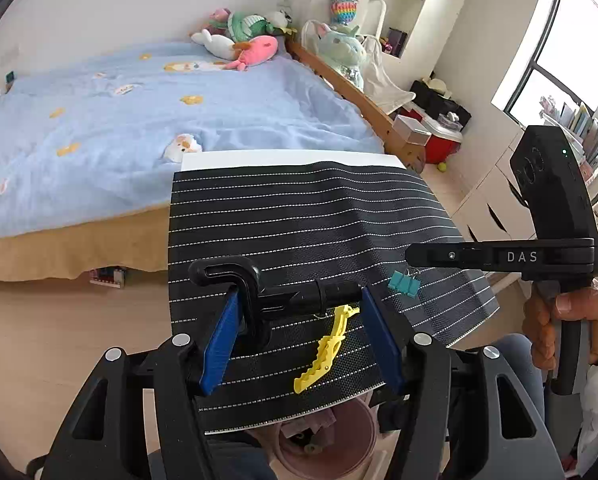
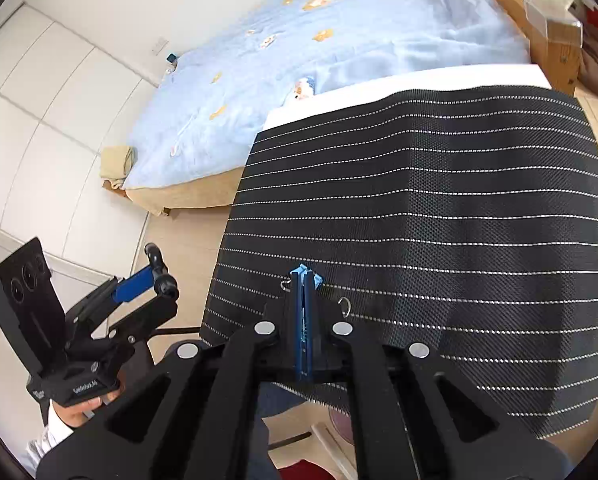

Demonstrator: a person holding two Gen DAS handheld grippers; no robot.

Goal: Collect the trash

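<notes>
A black hooked plastic piece point(image 1: 259, 300), smooth and tube-like with a rounded loop at one end, is clamped between the ribbed blue pads of the left tongs point(image 1: 299, 334), which are set at a middling width. Beneath them a yellow toothed plastic hair clip point(image 1: 325, 350) is seen lying on the worktop point(image 1: 319, 208), which is covered with a black woven mesh crossed by thin dotted white lines; a bare white strip is left showing at its far edge. Teal binder clips point(image 1: 403, 283), with wire handles, are pinched at the tips of the right tongs point(image 2: 303, 280), whose blue pads are pressed almost together. A dusty-pink round plastic bin point(image 1: 331, 444) is partly visible below the near edge of the worktop. A soft blue quilted bed point(image 1: 139, 120) is seen behind.
</notes>
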